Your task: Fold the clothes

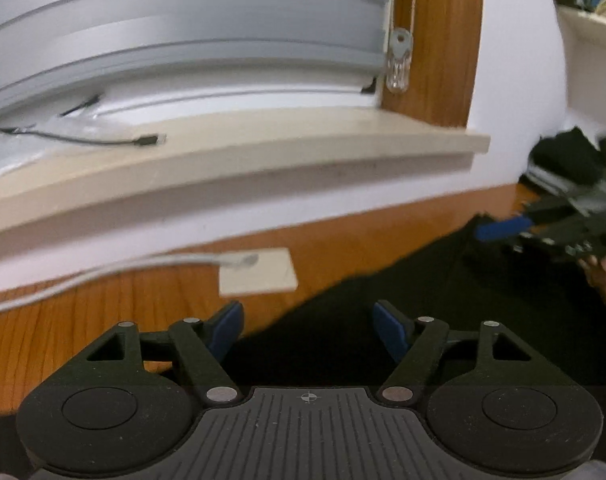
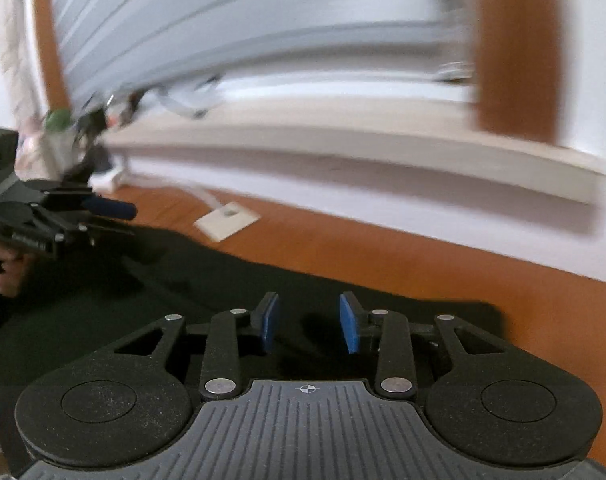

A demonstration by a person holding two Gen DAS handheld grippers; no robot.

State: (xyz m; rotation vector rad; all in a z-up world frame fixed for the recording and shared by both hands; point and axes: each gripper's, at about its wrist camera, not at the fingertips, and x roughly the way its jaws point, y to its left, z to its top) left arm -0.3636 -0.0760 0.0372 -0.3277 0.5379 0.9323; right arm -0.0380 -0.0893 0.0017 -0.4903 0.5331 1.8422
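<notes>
A black garment (image 1: 443, 304) lies flat on the wooden table (image 1: 83, 320), its far edge running diagonally. My left gripper (image 1: 309, 328) hovers over that edge, open wide, nothing between its blue pads. In the right wrist view the same black garment (image 2: 183, 280) spreads below my right gripper (image 2: 309, 322), which stands partly open and empty above the cloth. The right gripper (image 1: 499, 229) shows at the far right of the left wrist view, a hand under it. The left gripper (image 2: 111, 208) appears at the left of the right wrist view, also hand-held.
A beige windowsill (image 1: 263, 148) with a black cable (image 1: 103, 140) runs along the white wall behind the table. A white socket plate (image 1: 259, 272) with a grey cord lies on the wood. Dark clutter (image 1: 571, 160) sits at the right, small items (image 2: 75, 128) at the sill's left end.
</notes>
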